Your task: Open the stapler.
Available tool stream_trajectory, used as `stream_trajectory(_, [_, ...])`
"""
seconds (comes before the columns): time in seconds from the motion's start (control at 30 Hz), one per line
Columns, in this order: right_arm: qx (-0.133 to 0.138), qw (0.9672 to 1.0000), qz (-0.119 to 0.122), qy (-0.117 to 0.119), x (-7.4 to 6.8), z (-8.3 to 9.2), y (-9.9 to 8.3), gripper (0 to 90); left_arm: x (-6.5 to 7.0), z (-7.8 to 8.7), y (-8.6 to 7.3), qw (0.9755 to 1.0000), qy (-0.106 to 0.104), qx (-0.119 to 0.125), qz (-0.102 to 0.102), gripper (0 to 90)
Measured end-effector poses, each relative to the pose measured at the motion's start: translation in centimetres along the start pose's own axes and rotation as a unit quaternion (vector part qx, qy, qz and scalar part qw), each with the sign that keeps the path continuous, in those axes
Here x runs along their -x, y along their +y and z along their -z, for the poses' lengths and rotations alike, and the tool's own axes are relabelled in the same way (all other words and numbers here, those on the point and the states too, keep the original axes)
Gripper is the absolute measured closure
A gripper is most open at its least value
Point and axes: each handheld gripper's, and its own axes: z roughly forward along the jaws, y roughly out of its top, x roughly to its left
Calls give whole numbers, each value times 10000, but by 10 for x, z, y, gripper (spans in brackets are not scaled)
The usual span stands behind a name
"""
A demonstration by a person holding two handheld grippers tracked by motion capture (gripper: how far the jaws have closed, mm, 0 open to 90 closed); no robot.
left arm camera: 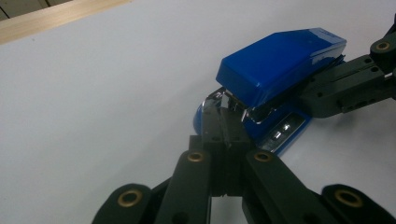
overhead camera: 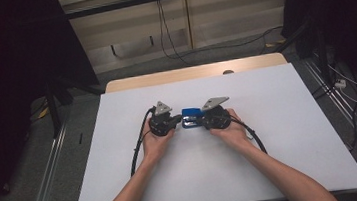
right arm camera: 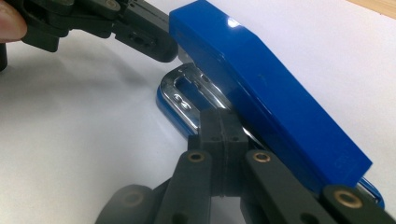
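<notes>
From above I see both of my hands at the middle of the white table (overhead camera: 280, 135), with the blue stapler (overhead camera: 191, 115) lying between them. My left gripper (overhead camera: 174, 120) comes at it from the left, my right gripper (overhead camera: 203, 120) from the right, and the two tips meet the stapler from opposite ends.

Along my left gripper (left arm camera: 226, 127), the jaws are pressed together with no gap between the pads, and their tip sits right at the stapler's (left arm camera: 280, 70) front end, against the shiny metal under the raised blue top. I cannot tell whether anything thin is pinched there. The stapler's top is tilted up off its base, and the other gripper's black jaw reaches in from the right, wedged in the gap under that lid.

Along my right gripper (right arm camera: 223, 126), the jaws are likewise closed flat on each other, the tip tucked beside the chrome magazine and beneath the blue lid of the stapler (right arm camera: 275, 102). The left gripper shows at the top left, touching the stapler's far end, a fingertip (right arm camera: 10, 22) at the frame's edge.

A strip of bare wood (overhead camera: 193, 72) shows at the table's far edge
</notes>
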Motion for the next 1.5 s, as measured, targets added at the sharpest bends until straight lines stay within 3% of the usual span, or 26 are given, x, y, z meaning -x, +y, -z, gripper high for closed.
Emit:
stream_trajectory(0.23, [-12, 10000, 8, 1, 0, 0, 0, 900, 2, -2, 0, 10000, 20, -26, -57, 900])
stream_trajectory(0.4, [-33, 10000, 22, -28, 1, -1, 1, 900, 4, -1, 1, 9993, 141, -22, -348, 900])
stream_trajectory(0.5, [-13, 10000, 6, -34, 1, -1, 0, 900, 5, 0, 2, 9991, 151, -7, -386, 900])
stream_trajectory(0.63, [-9, 10000, -14, -41, 1, -1, 0, 900, 4, 3, 4, 9994, 91, 74, -319, 900])
stream_trajectory(0.7, [12, 10000, -18, -57, 0, -1, 0, 900, 1, 6, 5, 9996, -85, 204, -158, 900])
stream_trajectory(0.8, [25, 10000, -55, -29, 1, -1, 0, 900, 4, 6, 6, 9995, 6, 180, -251, 900])
stream_trajectory(1.17, [34, 9999, -33, -119, -2, -1, -1, 900, 4, 7, 8, 9995, -64, 305, -74, 900])
stream_trajectory(1.5, [88, 9999, -11, -149, -4, -3, -1, 900, 5, 11, 12, 9989, -68, 467, -56, 900])
